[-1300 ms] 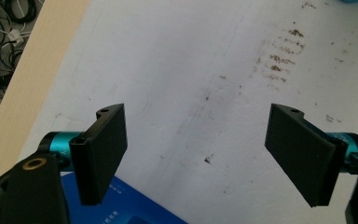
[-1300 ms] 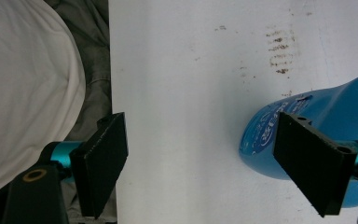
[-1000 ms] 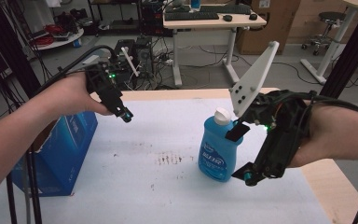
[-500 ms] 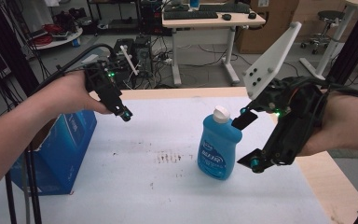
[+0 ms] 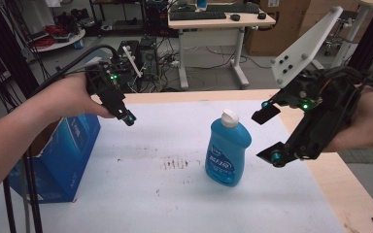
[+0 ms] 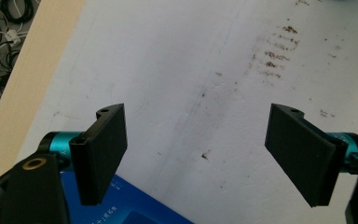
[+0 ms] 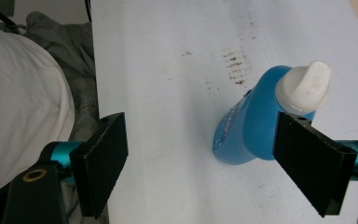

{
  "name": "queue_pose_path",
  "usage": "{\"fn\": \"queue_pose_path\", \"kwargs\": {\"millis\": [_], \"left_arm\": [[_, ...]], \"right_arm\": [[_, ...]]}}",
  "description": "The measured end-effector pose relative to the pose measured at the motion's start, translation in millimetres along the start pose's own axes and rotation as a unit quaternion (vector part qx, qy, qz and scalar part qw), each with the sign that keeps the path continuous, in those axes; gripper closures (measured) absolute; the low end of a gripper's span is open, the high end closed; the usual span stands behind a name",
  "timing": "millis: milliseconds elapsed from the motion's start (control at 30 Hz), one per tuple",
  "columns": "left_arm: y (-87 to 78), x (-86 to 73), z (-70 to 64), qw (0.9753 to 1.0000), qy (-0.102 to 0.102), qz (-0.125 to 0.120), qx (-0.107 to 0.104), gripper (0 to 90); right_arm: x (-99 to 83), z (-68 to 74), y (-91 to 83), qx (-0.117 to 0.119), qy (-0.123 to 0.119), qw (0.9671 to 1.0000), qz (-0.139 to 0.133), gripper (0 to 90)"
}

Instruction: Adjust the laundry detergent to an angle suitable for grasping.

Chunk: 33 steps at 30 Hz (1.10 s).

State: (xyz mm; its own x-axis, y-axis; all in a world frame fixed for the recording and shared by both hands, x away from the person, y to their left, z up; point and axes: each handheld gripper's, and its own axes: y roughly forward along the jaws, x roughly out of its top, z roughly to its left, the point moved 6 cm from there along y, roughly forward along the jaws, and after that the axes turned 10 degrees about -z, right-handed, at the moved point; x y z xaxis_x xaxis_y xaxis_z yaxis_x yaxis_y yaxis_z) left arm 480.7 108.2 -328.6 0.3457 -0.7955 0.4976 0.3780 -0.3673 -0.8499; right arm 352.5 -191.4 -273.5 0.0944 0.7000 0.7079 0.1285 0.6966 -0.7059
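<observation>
The blue bottle with its white cap stands upright near the middle of the white table cover, just right of a patch of brown smudges. The right gripper hangs close beside the bottle on its right, jaws spread wide and holding nothing; in the right gripper view the bottle sits off to one side, partly behind one jaw rather than between the two. The step in hand looks like a grasp of the bottle, and to do it well the gripper should shift sideways until the body sits squarely between the jaws, then close on the broad middle below the shoulder, not on the narrow neck or the cap, which would let the bottle swing or tip. Closing gently matters, since the plastic is probably soft, though that is hard to judge from here. The left gripper is held above the far left of the cover, well apart from the bottle, jaws also wide and empty. By count: one bottle, one cap, two grippers, and one blue cardboard box at the table's left edge
</observation>
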Motion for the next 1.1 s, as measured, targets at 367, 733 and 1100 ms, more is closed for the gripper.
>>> {"fn": "queue_pose_path", "kwargs": {"millis": [367,733,1100], "left_arm": [[0.4,-0.3,-0.5,1.0,-0.001,0.001,0.0,21.0],[-0.4,-1.2,-0.3,1.0,0.0,0.003,-0.001,21.0],[-1.3,-0.6,-1.4,1.0,0.002,0.0,-0.002,21.0]], "right_arm": [[-9.5,-8.1,-16.1,-0.026,0.018,0.9993,-0.021,17.5],[-19.6,-15.5,-24.7,-0.044,0.037,0.9977,-0.036,17.5],[-33.1,-25.6,-28.4,-0.062,0.059,0.9951,-0.05,17.5]]}}
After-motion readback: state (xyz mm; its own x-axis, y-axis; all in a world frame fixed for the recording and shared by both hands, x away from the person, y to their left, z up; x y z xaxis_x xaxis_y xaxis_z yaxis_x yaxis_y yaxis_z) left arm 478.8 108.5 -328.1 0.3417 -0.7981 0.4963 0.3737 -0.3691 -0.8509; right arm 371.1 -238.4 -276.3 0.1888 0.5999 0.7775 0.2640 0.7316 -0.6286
